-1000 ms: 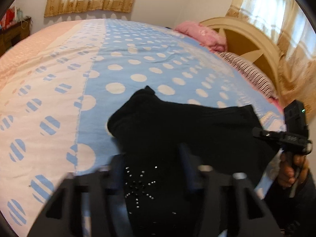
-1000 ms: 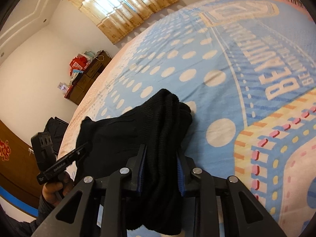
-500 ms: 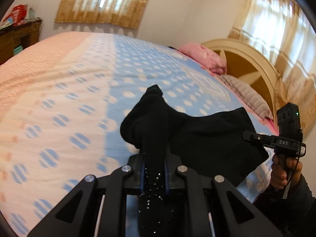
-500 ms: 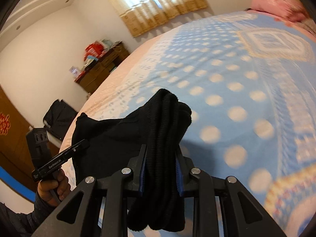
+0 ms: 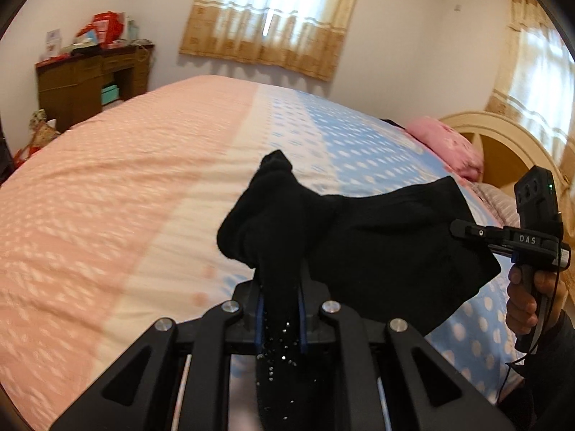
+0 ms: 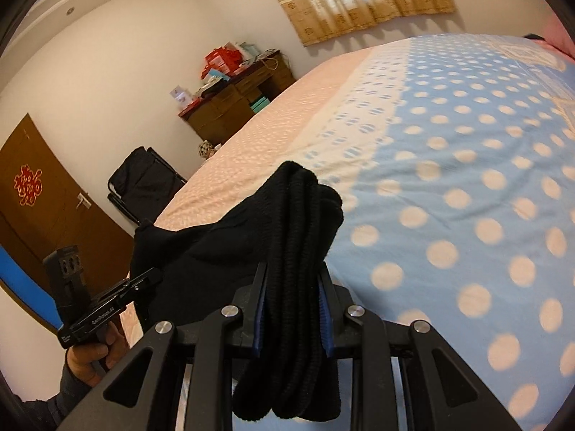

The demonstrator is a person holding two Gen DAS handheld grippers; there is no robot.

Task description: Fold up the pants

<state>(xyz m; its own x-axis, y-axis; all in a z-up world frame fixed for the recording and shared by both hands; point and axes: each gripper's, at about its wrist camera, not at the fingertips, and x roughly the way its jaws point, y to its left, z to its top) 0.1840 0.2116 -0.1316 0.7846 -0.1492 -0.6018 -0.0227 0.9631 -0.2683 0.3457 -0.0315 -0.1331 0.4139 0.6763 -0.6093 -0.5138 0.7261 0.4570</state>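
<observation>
The left gripper [image 5: 279, 309] clamps a bunched fold of the black pants [image 5: 388, 248], its blue pads pressed narrow on fabric dotted with small studs, while the right gripper [image 6: 291, 300] pinches a thicker ribbed roll of the same garment. The pants hang stretched between the two tools above the near edge of a bed [image 5: 107, 194] spread with pink and blue polka-dot bedding; a wooden desk [image 5: 90, 82] stands far left

Wide bedspread [image 5: 143, 194] lies bare ahead of both grippers; pink pillow [image 5: 445, 145] and headboard [image 5: 503, 136] block the right.
</observation>
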